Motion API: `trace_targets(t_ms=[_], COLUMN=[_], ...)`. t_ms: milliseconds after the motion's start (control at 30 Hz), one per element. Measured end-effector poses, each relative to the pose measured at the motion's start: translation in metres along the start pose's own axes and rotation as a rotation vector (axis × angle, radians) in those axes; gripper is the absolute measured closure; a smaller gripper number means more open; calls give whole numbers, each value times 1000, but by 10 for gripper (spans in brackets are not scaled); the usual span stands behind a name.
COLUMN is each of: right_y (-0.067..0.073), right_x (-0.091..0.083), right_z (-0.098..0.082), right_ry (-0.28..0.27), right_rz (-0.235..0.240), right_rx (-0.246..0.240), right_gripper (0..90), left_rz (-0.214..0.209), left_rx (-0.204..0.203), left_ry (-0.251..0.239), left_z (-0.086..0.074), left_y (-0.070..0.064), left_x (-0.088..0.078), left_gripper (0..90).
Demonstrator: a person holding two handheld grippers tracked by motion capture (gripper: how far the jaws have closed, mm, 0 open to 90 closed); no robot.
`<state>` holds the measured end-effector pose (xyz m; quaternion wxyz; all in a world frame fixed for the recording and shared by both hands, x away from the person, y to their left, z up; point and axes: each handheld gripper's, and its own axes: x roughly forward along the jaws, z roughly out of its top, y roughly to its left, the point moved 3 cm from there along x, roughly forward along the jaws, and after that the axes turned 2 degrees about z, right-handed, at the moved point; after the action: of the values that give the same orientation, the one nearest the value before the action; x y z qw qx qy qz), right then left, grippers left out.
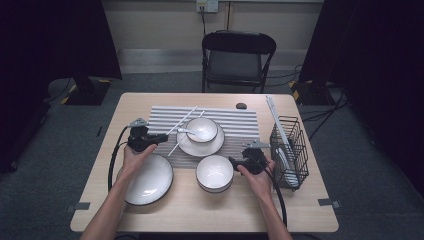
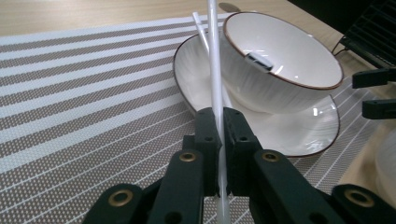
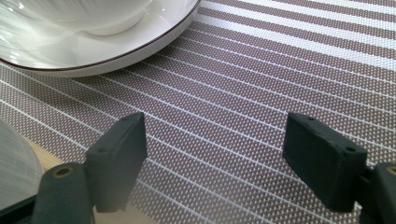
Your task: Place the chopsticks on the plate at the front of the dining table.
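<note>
My left gripper (image 2: 219,116) is shut on a white chopstick (image 2: 214,70), which runs up between the jaws toward a white bowl (image 2: 280,70) on a brown-rimmed plate (image 2: 299,135). A second chopstick (image 2: 201,28) leans on the plate's rim behind it. In the high view the left gripper (image 1: 161,138) sits at the striped placemat's (image 1: 235,120) left edge, and the bowl (image 1: 202,129) has a spoon (image 1: 192,132) in it. My right gripper (image 3: 215,144) hangs open and empty over the placemat (image 3: 261,70), just short of the plate (image 3: 116,46). From above it (image 1: 233,161) is beside a second bowl (image 1: 214,172).
A large white plate (image 1: 147,179) lies at the front left under my left forearm. A black wire rack (image 1: 290,150) holding white utensils stands at the right edge. A small dark object (image 1: 241,105) lies behind the placemat. A folding chair (image 1: 237,60) stands beyond the table.
</note>
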<state>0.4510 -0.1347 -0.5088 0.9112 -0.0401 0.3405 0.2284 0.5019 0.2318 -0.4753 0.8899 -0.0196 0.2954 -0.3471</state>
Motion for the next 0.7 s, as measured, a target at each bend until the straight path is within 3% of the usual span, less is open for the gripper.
trace_targets(t_ms=[267,700], right_y=[-1,0], right_x=[3,5], right_z=[-3,-10], right_ry=[25,21], right_rz=[-9,-28], right_rx=[-8,-28], right_gripper=[205,207], left_rz=[8,6], left_rx=[-22,-21], left_ry=[17,43], left_z=[-2,-5], left_y=[4,3], left_x=[7,17], left_gripper=[857,857])
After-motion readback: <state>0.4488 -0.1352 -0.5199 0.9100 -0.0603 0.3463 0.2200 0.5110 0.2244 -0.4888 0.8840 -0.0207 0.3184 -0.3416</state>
